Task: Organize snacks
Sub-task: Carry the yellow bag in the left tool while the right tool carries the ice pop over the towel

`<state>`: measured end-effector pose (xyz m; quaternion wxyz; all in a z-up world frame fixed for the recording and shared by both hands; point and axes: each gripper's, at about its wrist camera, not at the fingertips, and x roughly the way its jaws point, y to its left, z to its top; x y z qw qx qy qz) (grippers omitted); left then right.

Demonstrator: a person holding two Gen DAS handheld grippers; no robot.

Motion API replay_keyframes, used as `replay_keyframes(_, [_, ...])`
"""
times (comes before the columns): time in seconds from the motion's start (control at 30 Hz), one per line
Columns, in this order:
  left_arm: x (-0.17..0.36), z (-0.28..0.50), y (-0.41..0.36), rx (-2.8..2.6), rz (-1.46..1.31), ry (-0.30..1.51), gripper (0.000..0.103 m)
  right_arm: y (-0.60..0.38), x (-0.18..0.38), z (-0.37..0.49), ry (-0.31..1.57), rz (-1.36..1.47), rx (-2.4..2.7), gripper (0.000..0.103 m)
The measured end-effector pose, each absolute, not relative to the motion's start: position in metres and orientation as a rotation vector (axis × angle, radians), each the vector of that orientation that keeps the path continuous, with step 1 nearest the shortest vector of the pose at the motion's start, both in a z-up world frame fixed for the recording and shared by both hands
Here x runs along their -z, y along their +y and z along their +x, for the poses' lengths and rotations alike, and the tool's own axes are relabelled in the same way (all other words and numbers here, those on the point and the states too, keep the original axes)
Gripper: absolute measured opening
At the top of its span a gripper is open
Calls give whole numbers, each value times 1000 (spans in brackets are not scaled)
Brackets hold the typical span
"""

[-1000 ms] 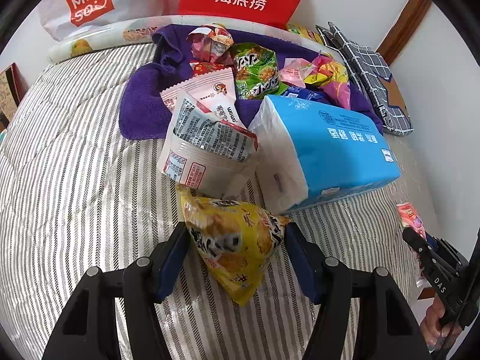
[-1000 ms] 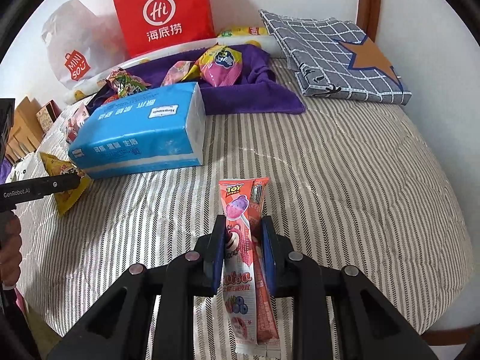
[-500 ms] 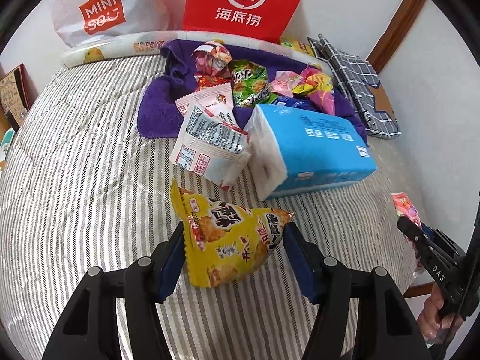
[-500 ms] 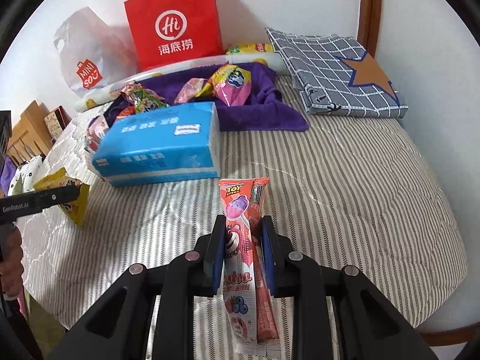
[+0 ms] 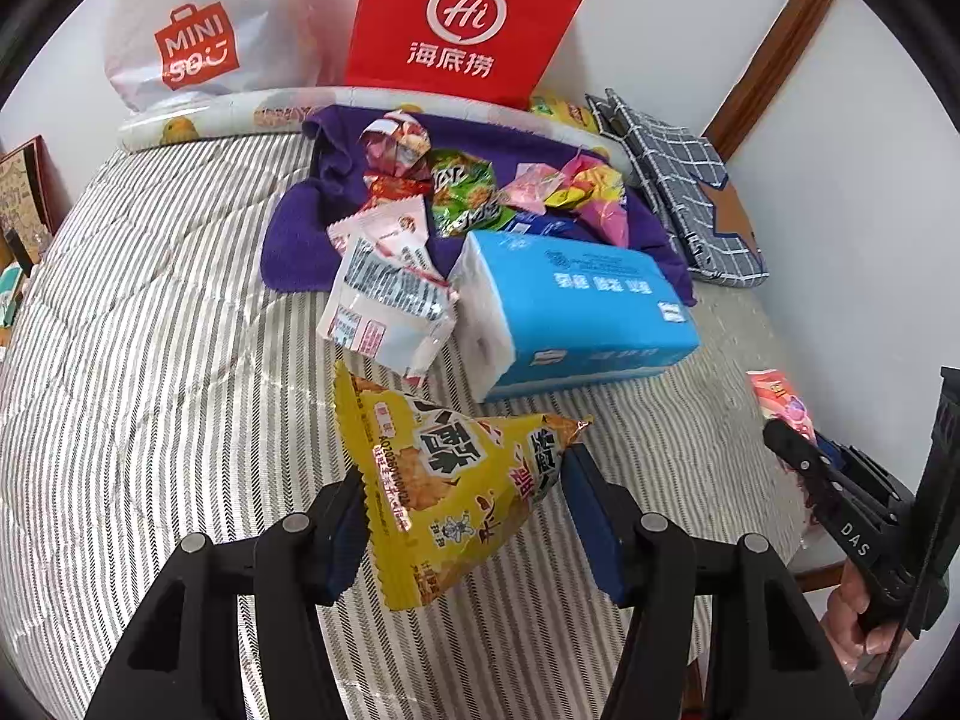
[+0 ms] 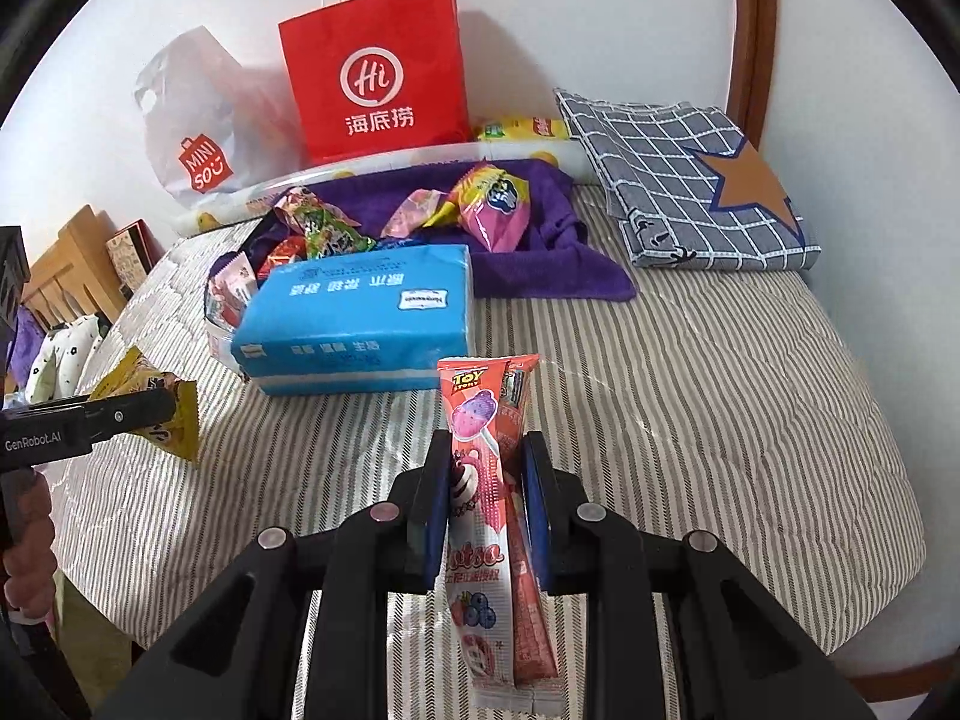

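My left gripper (image 5: 462, 498) is shut on a yellow snack bag (image 5: 444, 480) and holds it above the striped bed; the bag also shows in the right wrist view (image 6: 162, 402). My right gripper (image 6: 486, 480) is shut on a pink Toy Story lollipop pack (image 6: 486, 480), held upright above the bed; it also shows at the right edge of the left wrist view (image 5: 780, 402). Several more snack packets (image 5: 468, 192) lie on a purple towel (image 5: 300, 228) at the back. A white packet (image 5: 384, 312) lies beside a blue tissue pack (image 5: 576, 312).
A red paper bag (image 5: 462, 18) and a white Miniso bag (image 5: 192, 42) stand against the wall behind the towel. A folded checked cloth (image 6: 690, 180) lies at the back right. Wooden furniture (image 6: 66, 276) stands left of the bed.
Both grippers have pulled back and risen, so the bed looks farther away. The yellow bag has lifted off the bed and tilted in the left gripper. The lollipop pack stays gripped.
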<state>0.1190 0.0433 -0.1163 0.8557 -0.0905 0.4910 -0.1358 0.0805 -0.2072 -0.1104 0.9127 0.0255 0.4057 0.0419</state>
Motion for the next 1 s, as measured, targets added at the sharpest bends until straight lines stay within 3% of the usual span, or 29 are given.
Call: replay_keyframes(1.0, [47, 205, 24, 326, -176, 936, 58, -204, 46, 185, 718, 52, -140, 23])
